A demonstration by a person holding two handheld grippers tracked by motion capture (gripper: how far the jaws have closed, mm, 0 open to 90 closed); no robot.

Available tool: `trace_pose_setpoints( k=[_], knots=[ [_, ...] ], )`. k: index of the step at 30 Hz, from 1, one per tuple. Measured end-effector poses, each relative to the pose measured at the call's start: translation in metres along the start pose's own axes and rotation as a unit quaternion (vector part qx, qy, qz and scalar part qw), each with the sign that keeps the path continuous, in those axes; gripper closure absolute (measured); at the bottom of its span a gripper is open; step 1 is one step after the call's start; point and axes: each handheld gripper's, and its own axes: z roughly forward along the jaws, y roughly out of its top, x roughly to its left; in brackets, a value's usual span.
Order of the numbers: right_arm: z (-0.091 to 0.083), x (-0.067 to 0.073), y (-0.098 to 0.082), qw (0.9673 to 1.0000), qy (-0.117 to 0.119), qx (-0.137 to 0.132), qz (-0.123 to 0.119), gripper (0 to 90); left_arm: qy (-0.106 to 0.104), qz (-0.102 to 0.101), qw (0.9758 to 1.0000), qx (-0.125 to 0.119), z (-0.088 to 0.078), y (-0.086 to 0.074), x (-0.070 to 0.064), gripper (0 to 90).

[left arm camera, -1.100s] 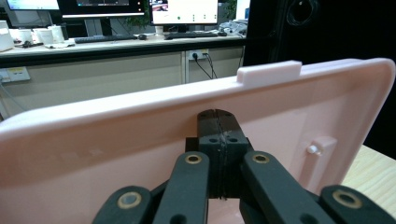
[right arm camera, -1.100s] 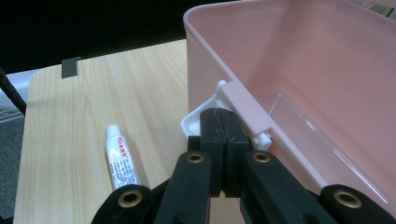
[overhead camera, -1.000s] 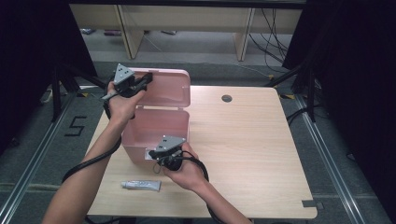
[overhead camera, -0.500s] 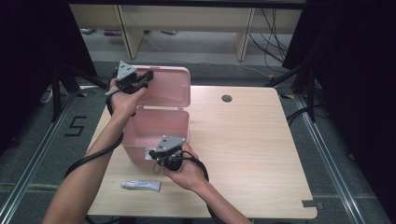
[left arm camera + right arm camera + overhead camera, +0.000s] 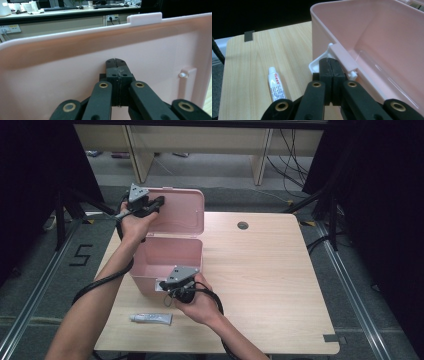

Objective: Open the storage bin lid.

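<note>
From above, you have the pink box [image 5: 167, 262] standing at the left of the table [image 5: 270, 285] with its lid [image 5: 177, 212] swung up and back, so the opening looks done. The box appears bare inside, and the small white tube [image 5: 151, 319] lies on the wood just in front of it, well apart from both hands; if it belongs inside, that is what remains. Your left gripper [image 5: 150, 204] is up at the lid's left part, and your right gripper [image 5: 172, 287] sits at the box's front wall.

Along your left gripper [image 5: 115, 65], the jaws are pressed together with nothing between them, their tips resting against or just short of the lid's inner face [image 5: 62, 72], propping it rather than pinching it.

Along your right gripper [image 5: 331, 65], the jaws are likewise together and hold nothing. Their tips sit at the white latch [image 5: 322, 62] on the box's front rim [image 5: 342, 56], touching or nearly so, seemingly steadying the box. The tube [image 5: 276, 83] lies to the side on the table.
</note>
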Motion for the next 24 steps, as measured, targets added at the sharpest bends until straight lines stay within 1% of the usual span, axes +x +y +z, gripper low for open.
trace_pose_setpoints(
  k=[1,3,5,6,7,10,11,12,13,14,17,18,19,20,21,23,24],
  knots=[
    [0.000,0.000,0.000,1.0000,0.000,0.000,0.000,90.0,0.000,0.002,1.0000,0.001,0.001,0.000,0.000,89.7],
    [-0.001,-0.001,0.000,1.0000,0.004,0.005,-0.001,90.0,0.001,0.000,1.0000,0.003,0.002,-0.001,0.000,89.7],
    [-0.001,-0.001,0.001,1.0000,0.003,0.006,-0.001,90.0,-0.002,0.001,1.0000,0.009,0.005,-0.002,0.000,89.7],
    [0.000,-0.002,0.001,0.9999,0.001,0.003,-0.014,90.0,-0.002,0.003,0.9999,0.012,0.006,-0.002,0.000,89.7],
    [0.000,-0.003,0.001,0.9998,0.000,0.002,-0.021,90.0,-0.002,0.004,0.9999,0.013,0.007,-0.003,0.001,89.7],
    [0.000,-0.002,0.001,0.9999,0.001,0.003,-0.016,90.0,-0.001,0.000,0.9998,0.019,0.012,-0.004,0.002,89.7],
    [0.000,-0.002,0.001,0.9999,0.001,0.003,-0.017,90.0,-0.001,0.002,0.9998,0.020,0.013,-0.004,0.003,89.7],
    [0.000,-0.002,0.001,0.9999,0.001,0.004,-0.016,90.0,0.001,-0.004,0.9998,0.022,0.014,-0.005,0.002,89.7],
    [0.000,-0.002,0.001,0.9999,0.001,0.004,-0.016,90.0,0.002,-0.002,0.9997,0.023,0.015,-0.004,0.003,89.7],
    [0.001,-0.002,0.001,0.9999,-0.003,-0.002,-0.016,90.0,0.002,-0.002,0.9997,0.023,0.015,-0.004,0.003,89.7],
    [0.000,-0.002,0.001,0.9999,0.001,0.004,-0.016,90.0,0.003,0.000,0.9995,0.030,0.019,-0.004,0.004,89.7],
    [0.000,-0.002,0.001,0.9999,0.001,0.004,-0.016,90.0,0.005,-0.002,0.9995,0.032,0.020,-0.004,0.004,89.7],
    [0.001,-0.002,0.001,0.9999,-0.003,-0.002,-0.016,90.0,0.005,-0.004,0.9994,0.034,0.021,-0.004,0.004,89.7],
    [0.000,0.000,0.000,1.0000,-0.002,0.000,-0.004,90.0,0.005,-0.002,0.9993,0.038,0.023,-0.003,0.004,89.6],
    [0.000,0.000,0.000,1.0000,-0.002,-0.001,-0.005,90.0,0.005,0.002,0.9991,0.041,0.024,-0.003,0.004,89.7],
    [0.000,0.000,0.000,1.0000,-0.002,0.000,-0.005,90.0,0.005,0.002,0.9990,0.045,0.025,-0.003,0.004,89.7],
    [0.001,-0.002,0.001,0.9997,-0.004,-0.002,-0.023,90.0,0.007,0.002,0.9988,0.049,0.027,-0.003,0.005,89.6]
  ],
)
